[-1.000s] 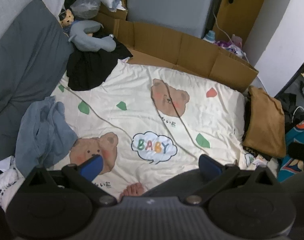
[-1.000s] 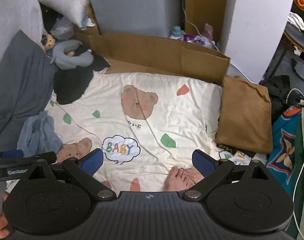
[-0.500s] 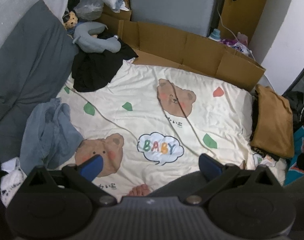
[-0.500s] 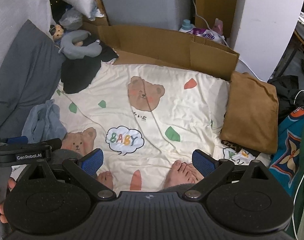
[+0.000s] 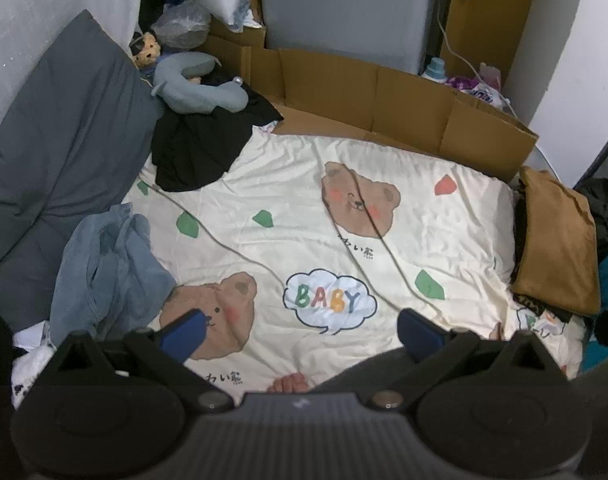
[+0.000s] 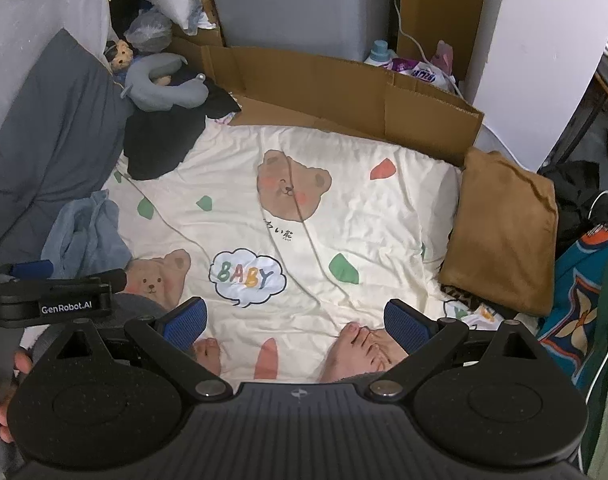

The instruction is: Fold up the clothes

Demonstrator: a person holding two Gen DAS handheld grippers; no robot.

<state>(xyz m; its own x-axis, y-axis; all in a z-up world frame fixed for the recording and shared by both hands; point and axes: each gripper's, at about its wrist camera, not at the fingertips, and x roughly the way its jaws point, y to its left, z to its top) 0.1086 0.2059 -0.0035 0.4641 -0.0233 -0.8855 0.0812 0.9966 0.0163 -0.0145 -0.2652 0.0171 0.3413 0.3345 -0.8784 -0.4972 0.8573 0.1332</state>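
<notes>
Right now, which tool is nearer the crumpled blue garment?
Left. The left tool hangs open just right of the blue garment, its near finger close beside it. The right tool, also open, sits farther right, beyond the left one.

Left tongs (image 5: 299, 330): black textured housing, two round discs, silver pivot screws, blue ribbed pads (image 5: 182, 330). Right tongs (image 6: 295, 322): same build, small cross mark at centre. White "GenRobot.AI" lettering on left unit's side. Person: grey trousers, bare feet (image 6: 354, 354).
</notes>
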